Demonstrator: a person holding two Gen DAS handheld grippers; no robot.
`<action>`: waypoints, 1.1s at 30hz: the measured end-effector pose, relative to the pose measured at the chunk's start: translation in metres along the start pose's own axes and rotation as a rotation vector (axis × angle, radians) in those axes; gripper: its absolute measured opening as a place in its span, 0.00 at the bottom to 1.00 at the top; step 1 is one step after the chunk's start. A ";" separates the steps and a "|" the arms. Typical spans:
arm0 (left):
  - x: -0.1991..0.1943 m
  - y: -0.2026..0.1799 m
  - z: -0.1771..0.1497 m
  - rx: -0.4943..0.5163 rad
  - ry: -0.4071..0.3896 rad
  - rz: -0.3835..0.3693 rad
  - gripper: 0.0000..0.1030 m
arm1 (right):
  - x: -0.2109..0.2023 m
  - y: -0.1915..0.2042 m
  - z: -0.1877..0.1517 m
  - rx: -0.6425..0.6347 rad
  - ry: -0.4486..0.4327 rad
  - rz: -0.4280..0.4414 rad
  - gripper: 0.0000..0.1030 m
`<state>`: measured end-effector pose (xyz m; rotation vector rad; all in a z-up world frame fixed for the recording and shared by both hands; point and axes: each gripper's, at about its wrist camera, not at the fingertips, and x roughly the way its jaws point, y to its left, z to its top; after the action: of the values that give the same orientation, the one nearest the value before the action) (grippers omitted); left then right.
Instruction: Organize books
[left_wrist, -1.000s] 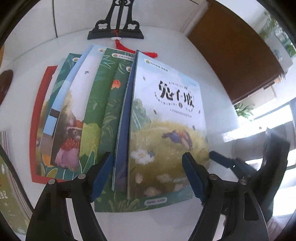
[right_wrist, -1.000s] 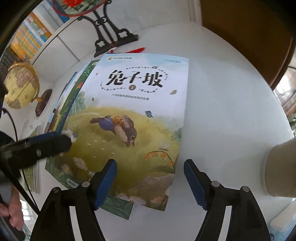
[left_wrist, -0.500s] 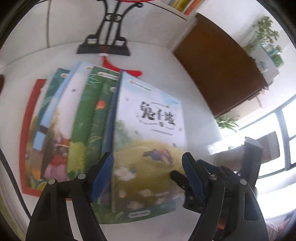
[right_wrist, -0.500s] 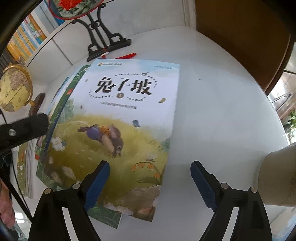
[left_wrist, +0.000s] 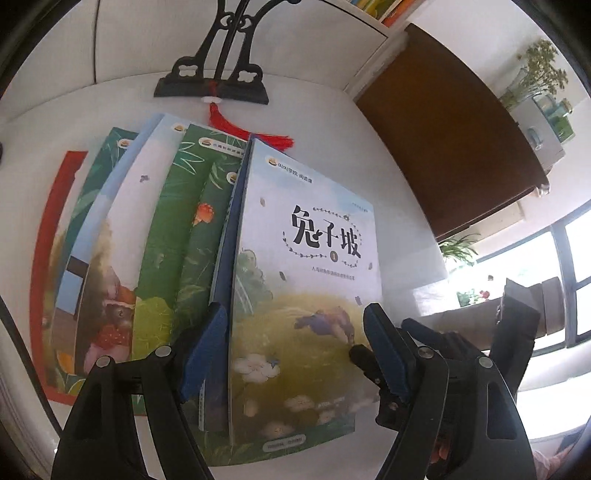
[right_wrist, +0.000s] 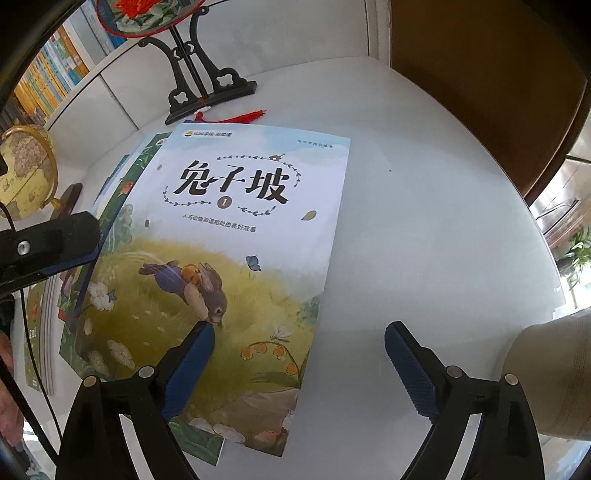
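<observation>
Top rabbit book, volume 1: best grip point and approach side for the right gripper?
Grip the rabbit book by its free right edge, coming in low from the bare white table. It lies flat; its spine side overlaps the fanned books, so only that edge is clear.

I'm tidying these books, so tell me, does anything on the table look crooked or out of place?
Yes. The books lie fanned out in a slanted, overlapping spread rather than a squared stack, with the rabbit book on top. A red tassel from the black stand is partly tucked under their far edges.
</observation>
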<state>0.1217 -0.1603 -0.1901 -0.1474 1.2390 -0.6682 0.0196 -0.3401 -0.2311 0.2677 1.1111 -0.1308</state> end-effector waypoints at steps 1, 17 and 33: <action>0.000 0.002 0.000 -0.006 0.005 -0.011 0.73 | 0.001 0.000 0.000 0.001 0.001 0.004 0.90; -0.003 0.003 -0.007 0.019 0.025 -0.018 0.74 | 0.001 0.005 -0.001 0.097 0.004 0.340 0.97; -0.038 0.090 -0.045 -0.199 0.013 0.089 0.74 | 0.002 0.080 0.016 -0.105 0.025 0.484 0.96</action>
<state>0.1099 -0.0568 -0.2150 -0.2515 1.3160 -0.4689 0.0535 -0.2681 -0.2144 0.4366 1.0462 0.3604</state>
